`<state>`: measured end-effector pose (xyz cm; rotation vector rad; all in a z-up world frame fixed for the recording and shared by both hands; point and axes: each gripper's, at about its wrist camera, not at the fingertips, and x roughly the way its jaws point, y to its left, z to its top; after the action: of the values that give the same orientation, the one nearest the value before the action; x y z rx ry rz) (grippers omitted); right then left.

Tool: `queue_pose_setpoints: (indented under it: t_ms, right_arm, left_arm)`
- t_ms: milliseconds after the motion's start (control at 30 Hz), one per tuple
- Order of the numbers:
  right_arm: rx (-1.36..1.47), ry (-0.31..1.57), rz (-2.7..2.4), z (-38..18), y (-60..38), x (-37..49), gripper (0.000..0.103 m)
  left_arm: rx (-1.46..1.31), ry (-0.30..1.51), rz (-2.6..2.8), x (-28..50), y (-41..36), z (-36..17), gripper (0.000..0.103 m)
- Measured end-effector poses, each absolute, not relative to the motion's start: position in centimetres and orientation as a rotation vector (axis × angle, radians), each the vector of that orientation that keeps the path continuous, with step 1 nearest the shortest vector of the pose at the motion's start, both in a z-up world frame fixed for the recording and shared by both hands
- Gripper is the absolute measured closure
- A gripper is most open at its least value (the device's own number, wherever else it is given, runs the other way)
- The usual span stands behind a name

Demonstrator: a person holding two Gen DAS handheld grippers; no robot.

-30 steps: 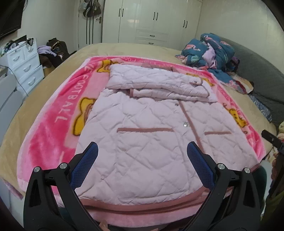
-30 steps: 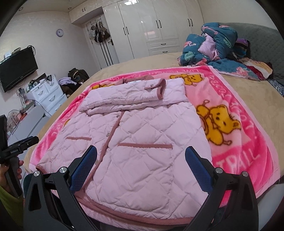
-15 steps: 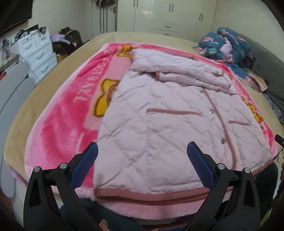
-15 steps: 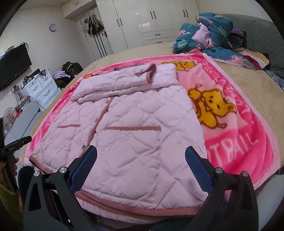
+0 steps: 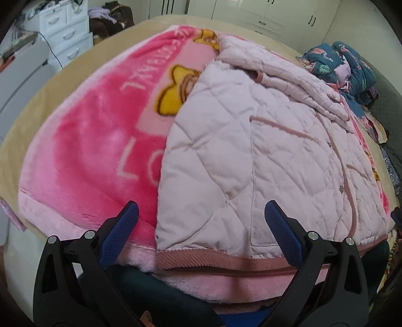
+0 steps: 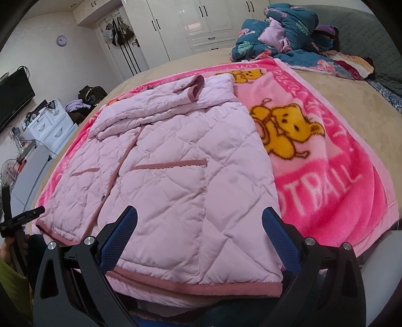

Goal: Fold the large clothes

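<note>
The pale pink quilted padded jacket point(image 6: 181, 181) lies flat on the pink fleece cartoon blanket point(image 6: 326, 181), sleeves folded across its chest. Both the left gripper point(image 5: 201, 218) and right gripper point(image 6: 199, 218) hang with fingers spread wide and empty over the hem's two corners, seemingly to lift it.

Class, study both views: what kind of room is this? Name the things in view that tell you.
Most likely a home bedroom. A pink quilted jacket lies on a pink bear blanket spread over a large bed. White wardrobes line the far wall, and a white chest of drawers stands beside the bed.

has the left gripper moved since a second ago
Yes. The left gripper has dropped toward the jacket's near hem and shifted left: the white drawers slid up toward the frame's top.
</note>
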<state>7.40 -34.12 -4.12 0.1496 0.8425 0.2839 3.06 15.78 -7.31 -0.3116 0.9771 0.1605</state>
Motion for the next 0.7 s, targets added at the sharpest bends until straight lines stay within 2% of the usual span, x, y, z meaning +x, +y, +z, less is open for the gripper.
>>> queue_pose_setpoints:
  t_ms: [133,200,233,300,433,533,600,700]
  right_arm:
    - [0.163,0.86,0.276,-4.7,-34.7,7.2,0.004]
    - [0.164,0.87,0.273,-4.8,-34.9,7.1,0.004]
    - [0.162,0.873,0.27,-4.9,-35.0,7.0,0.004]
    - [0.159,0.881,0.266,-5.1,-35.3,6.9,0.004]
    - [0.166,0.914,0.256,-5.9,-35.8,6.8,0.004]
    - [0.152,0.955,0.251,-6.8,-35.9,7.0,0.004]
    - [0.139,0.98,0.247,-7.3,-35.7,7.1,0.004]
    - [0.137,0.991,0.249,-7.6,-35.5,7.2,0.004]
  left_arm:
    - [-0.315,0.986,0.122,3.4,15.3,-8.1,0.01]
    - [-0.306,0.986,0.108,3.5,15.0,-8.1,0.022]
    - [-0.294,0.991,0.114,3.6,14.8,-8.2,0.024]
    - [-0.283,0.994,0.108,3.7,14.6,-8.3,0.035]
    - [-0.257,0.983,0.088,3.7,14.1,-8.1,0.046]
    - [-0.252,0.978,0.094,3.7,14.1,-8.1,0.061]
    - [-0.253,0.967,0.097,3.5,14.2,-7.9,0.074]
    - [-0.265,0.949,0.087,3.3,14.3,-7.6,0.079]
